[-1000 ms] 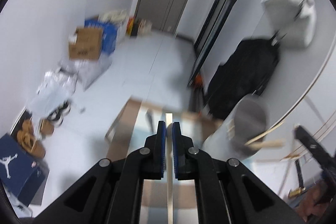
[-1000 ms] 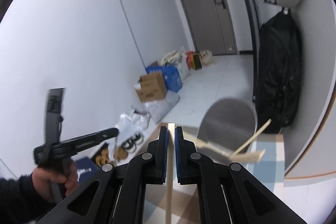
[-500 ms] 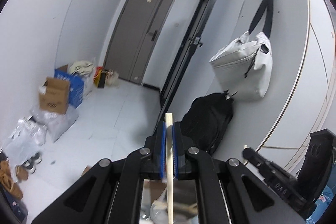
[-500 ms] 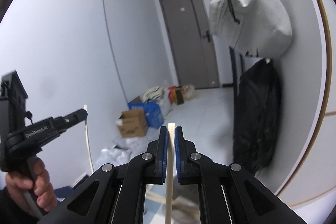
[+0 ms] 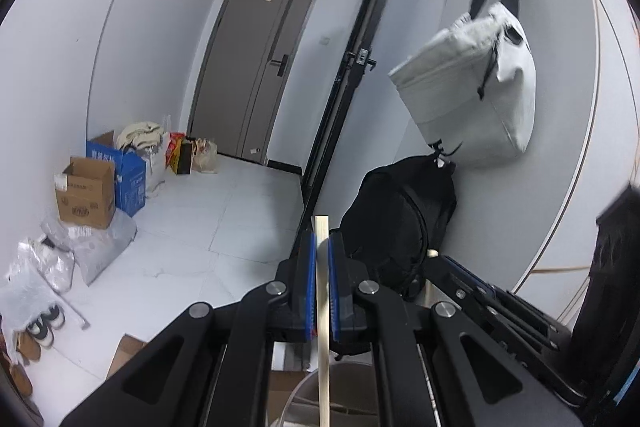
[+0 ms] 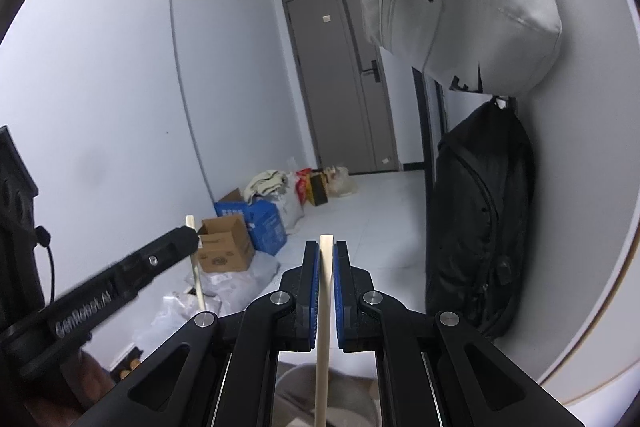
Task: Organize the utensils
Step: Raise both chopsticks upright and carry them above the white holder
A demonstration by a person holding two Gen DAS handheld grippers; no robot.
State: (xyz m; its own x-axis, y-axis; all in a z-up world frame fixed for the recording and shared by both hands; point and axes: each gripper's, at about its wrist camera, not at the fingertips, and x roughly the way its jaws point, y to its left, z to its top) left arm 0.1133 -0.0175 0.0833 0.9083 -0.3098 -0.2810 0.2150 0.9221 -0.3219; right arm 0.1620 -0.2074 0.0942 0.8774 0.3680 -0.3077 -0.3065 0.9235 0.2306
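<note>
In the left wrist view my left gripper (image 5: 321,247) is shut on a pale wooden chopstick (image 5: 323,347) that stands upright between the blue pads. Just under it, at the bottom edge, shows the rim of a grey round holder (image 5: 298,393). My right gripper (image 6: 326,253) is likewise shut on a second wooden chopstick (image 6: 321,347), above the same grey holder (image 6: 292,387). Each gripper shows in the other's view: the right gripper (image 5: 480,291) low on the right, the left gripper (image 6: 176,243) on the left with its stick (image 6: 196,275).
A black backpack (image 5: 396,227) and a grey bag (image 5: 472,99) hang on the right wall. Cardboard and blue boxes (image 5: 86,195), plastic bags and shoes (image 5: 44,323) lie along the left wall. A grey door (image 5: 260,67) closes the far end.
Both grippers have risen and tilted upward, each still holding its chopstick. The grey holder with its sticks has dropped from mid-view to the bottom edge.
</note>
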